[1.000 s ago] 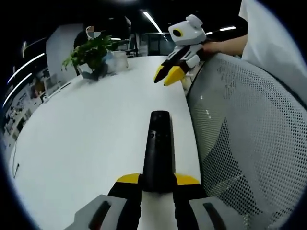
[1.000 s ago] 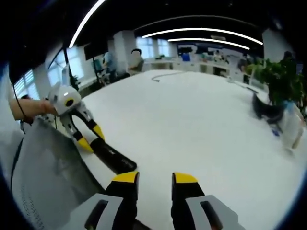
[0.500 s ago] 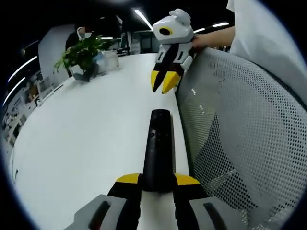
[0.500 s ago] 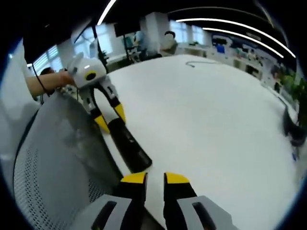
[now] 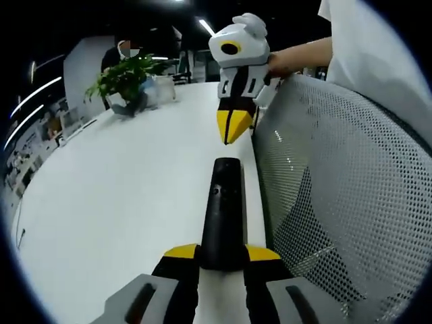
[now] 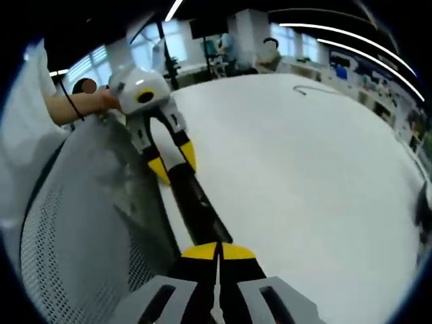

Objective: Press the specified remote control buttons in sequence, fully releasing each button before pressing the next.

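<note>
A long black remote control (image 5: 223, 212) points away from me, its near end clamped between the yellow-tipped jaws of my left gripper (image 5: 223, 252). My right gripper (image 5: 234, 128) comes down from the top with its jaws shut, tips just beyond the remote's far end, a small gap showing. In the right gripper view, my right gripper (image 6: 217, 251) is shut with nothing between its jaws. The remote (image 6: 196, 202) runs from under those tips to my left gripper (image 6: 173, 162), which is shut on it. Whether the tips touch the remote is unclear.
A white table (image 5: 121, 182) spreads to the left, with a potted plant (image 5: 125, 77) at its far side. A grey mesh chair back (image 5: 337, 196) stands close on the right, also chair back (image 6: 88, 223). A thin cable (image 6: 307, 91) lies far off. A hand (image 6: 84, 104) holds the left gripper.
My right gripper has closed its jaws and swung in over the far end of the remote. The left gripper keeps its hold on the remote.
</note>
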`<state>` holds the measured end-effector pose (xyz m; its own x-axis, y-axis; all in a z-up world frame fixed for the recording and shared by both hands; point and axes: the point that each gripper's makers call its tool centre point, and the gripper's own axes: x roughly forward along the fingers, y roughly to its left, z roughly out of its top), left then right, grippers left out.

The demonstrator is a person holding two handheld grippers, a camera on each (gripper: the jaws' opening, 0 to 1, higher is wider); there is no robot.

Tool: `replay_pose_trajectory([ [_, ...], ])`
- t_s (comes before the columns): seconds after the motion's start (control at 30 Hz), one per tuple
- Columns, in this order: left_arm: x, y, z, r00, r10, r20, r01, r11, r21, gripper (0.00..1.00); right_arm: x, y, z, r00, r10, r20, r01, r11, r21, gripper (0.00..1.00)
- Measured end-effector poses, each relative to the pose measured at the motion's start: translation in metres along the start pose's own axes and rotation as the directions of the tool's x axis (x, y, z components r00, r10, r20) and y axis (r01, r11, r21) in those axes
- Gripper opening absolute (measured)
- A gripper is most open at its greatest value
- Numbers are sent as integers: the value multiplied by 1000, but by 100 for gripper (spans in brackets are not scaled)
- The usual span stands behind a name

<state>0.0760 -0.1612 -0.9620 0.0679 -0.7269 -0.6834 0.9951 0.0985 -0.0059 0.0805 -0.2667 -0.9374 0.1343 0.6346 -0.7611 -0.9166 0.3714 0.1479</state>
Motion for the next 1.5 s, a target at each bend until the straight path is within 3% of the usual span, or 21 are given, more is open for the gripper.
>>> replay_pose_trajectory([
  [0.2, 1, -1, 1, 1000, 9, 13, -8, 1000, -6, 24, 12, 4, -9, 991, 21, -129, -41, 988, -151, 0],
  [0.6, 1, -2, 1, 1000, 3, 15, -3, 1000, -2, 24, 15, 2, -10, 980, 1, -198, -49, 970, -239, 0],
  [0.7, 1, -2, 1, 1000, 5, 15, -5, 1000, -6, 24, 16, 3, -10, 969, -12, -245, -63, 953, -297, 0],
  [0.87, 0, -2, 1, 1000, 4, 18, -4, 1000, -6, 24, 17, 3, -9, 957, -18, -289, -78, 946, -316, 0],
  [1.0, 0, -2, 1, 1000, 3, 21, -3, 1000, -6, 24, 16, 1, -10, 963, -3, -270, -76, 956, -283, 0],
  [1.13, 0, -2, 0, 1000, 5, 21, -5, 1000, -9, 24, 16, 2, -8, 983, 12, -184, -52, 975, -217, 0],
  [1.27, 0, -2, 0, 1000, 7, 21, -6, 1000, -11, 24, 14, 1, -7, 990, 12, -138, -33, 988, -148, 0],
  [1.37, 0, -2, 0, 1000, 7, 23, -7, 1000, -12, 24, 15, 0, -5, 990, -18, -139, -8, 982, -187, 0],
  [1.5, 0, -2, 0, 1000, 5, 25, -5, 1000, -14, 24, 17, 5, -1, 987, -3, -159, -34, 972, -231, 0],
])
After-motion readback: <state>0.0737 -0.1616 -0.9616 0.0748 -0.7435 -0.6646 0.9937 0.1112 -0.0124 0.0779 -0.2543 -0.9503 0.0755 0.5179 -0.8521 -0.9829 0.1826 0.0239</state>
